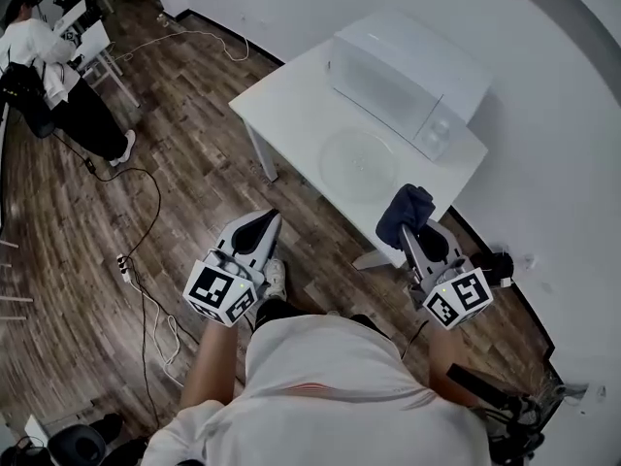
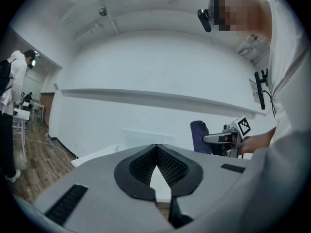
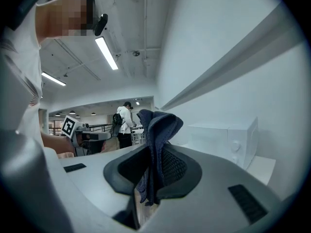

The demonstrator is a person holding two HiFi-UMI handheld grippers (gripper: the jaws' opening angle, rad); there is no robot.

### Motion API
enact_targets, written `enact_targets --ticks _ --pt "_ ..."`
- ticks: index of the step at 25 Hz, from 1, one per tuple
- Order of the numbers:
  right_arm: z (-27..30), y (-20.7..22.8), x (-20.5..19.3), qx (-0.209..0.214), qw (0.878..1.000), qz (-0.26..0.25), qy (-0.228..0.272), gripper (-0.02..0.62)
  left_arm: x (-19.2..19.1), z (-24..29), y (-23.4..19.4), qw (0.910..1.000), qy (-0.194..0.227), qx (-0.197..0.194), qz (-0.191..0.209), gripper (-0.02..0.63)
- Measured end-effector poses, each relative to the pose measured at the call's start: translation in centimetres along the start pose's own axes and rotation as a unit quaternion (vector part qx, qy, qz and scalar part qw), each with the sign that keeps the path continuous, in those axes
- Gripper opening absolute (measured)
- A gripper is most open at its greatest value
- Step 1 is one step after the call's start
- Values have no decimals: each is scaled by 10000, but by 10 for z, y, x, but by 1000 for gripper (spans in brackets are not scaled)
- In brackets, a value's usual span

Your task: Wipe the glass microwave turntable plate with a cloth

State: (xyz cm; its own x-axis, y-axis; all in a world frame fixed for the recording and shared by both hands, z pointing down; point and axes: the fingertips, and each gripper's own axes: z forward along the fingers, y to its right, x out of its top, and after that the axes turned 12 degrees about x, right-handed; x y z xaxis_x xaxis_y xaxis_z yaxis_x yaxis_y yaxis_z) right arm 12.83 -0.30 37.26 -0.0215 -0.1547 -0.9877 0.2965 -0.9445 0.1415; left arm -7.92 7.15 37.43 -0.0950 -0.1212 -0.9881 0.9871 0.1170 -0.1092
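The clear glass turntable plate (image 1: 357,163) lies flat on the white table (image 1: 291,115), in front of the white microwave (image 1: 403,85). Both grippers are held over the floor, short of the table's near edge. My right gripper (image 1: 408,225) is shut on a dark blue cloth (image 1: 405,211), which bunches up above the jaws (image 3: 156,130). My left gripper (image 1: 263,225) is shut with nothing in it; in the left gripper view its pads (image 2: 167,165) meet at the tip. The plate does not show in either gripper view.
A person (image 1: 44,61) stands by a desk at the far left. Cables and a power strip (image 1: 124,263) run over the wood floor. The table and microwave (image 3: 228,140) stand close to the white wall (image 1: 543,163). The table's legs (image 1: 264,161) reach down on the near side.
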Motion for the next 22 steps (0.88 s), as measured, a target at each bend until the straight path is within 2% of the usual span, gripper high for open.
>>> enact_targets --ticks 7,13,22 --pt "71 35 27 -619 9980 -32 113 61 26 70 -73 9982 21 -591 -6 11" --pt "122 42 33 -1193 9928 22 41 61 32 109 -130 9935 -131 -1132 -73 11" --pt "151 53 31 -1841 9828 117 -83 61 23 160 -158 9829 -373 -1797 -181 11"
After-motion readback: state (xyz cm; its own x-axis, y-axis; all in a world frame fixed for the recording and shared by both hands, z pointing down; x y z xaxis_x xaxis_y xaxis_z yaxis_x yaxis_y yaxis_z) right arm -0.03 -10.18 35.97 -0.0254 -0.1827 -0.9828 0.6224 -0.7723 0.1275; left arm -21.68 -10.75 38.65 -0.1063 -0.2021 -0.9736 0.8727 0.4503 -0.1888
